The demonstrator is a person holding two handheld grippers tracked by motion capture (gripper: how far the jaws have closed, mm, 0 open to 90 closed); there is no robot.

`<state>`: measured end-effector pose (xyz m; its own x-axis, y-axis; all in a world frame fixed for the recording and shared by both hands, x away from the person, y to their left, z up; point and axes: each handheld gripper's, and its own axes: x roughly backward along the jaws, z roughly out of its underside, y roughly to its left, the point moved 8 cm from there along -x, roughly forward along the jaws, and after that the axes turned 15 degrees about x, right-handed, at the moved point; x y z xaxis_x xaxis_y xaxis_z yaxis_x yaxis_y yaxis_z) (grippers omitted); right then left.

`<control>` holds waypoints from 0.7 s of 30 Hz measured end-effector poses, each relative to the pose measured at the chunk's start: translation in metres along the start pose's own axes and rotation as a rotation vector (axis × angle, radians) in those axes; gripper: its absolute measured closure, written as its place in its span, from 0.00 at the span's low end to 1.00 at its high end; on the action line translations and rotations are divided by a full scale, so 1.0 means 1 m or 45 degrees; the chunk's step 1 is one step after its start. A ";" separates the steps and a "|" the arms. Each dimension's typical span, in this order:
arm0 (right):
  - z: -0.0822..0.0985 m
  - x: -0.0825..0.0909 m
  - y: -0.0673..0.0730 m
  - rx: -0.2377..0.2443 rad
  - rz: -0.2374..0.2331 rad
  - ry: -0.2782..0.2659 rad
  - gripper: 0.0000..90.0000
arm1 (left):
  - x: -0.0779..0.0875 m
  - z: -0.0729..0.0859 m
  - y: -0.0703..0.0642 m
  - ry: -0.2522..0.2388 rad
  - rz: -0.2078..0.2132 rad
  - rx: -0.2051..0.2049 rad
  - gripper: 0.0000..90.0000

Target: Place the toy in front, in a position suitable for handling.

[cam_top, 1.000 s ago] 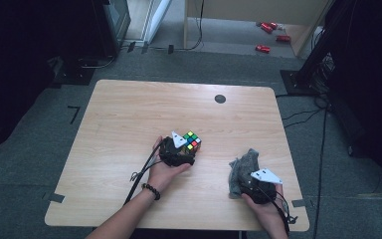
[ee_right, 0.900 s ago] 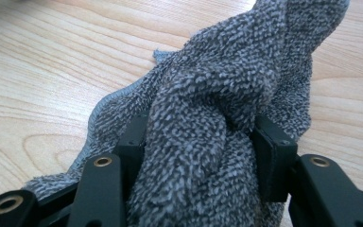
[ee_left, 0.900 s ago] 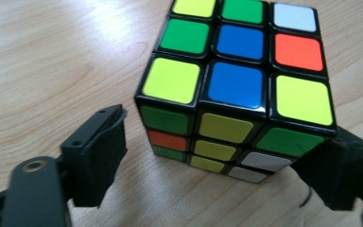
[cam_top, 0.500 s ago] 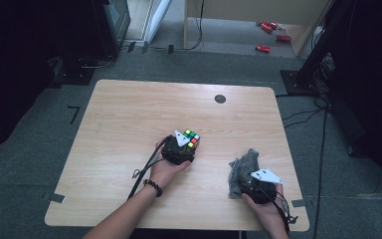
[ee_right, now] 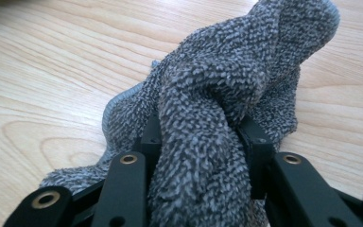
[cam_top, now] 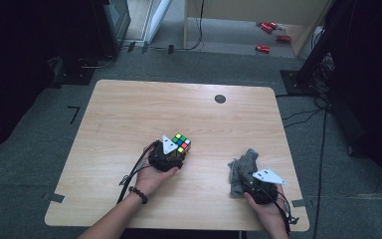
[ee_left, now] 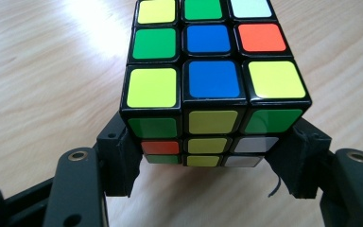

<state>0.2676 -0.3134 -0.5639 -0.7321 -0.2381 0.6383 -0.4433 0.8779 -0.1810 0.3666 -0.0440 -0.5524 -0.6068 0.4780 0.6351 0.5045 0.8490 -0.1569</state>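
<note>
My left gripper [ee_left: 208, 165] pinched one puzzle cube [ee_left: 208, 80] between its jaws near the middle of the wooden table [cam_top: 129, 114]. My right gripper [ee_right: 201, 142] was clamped on one grey cloth [ee_right: 227, 80] bunched near the table's right edge.

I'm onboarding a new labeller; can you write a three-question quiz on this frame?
1. True or false: the left gripper has its fingers closed on the cube.
2. What does the right gripper hold? A) a sponge B) a grey cloth C) nothing
3. Fill in: in the left gripper view, the cube's top centre sticker is ____.

Key: 1 true; 2 B; 3 blue.
</note>
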 end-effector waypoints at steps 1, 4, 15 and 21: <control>-0.001 0.000 0.001 -0.004 -0.006 -0.006 0.71 | 0.000 0.000 0.000 0.000 0.000 0.000 0.39; -0.003 0.002 0.002 0.000 -0.009 -0.019 0.71 | 0.014 0.008 0.005 -0.003 0.008 0.003 0.39; -0.017 0.012 0.012 0.009 -0.006 -0.113 0.72 | 0.050 0.028 0.014 -0.006 0.020 -0.006 0.39; -0.041 0.022 0.031 0.068 -0.026 -0.173 0.72 | 0.070 0.046 0.022 0.007 0.031 -0.003 0.39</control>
<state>0.2587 -0.2744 -0.5244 -0.7842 -0.3129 0.5359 -0.4832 0.8497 -0.2110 0.3067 0.0181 -0.5459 -0.5909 0.4970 0.6355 0.5205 0.8367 -0.1704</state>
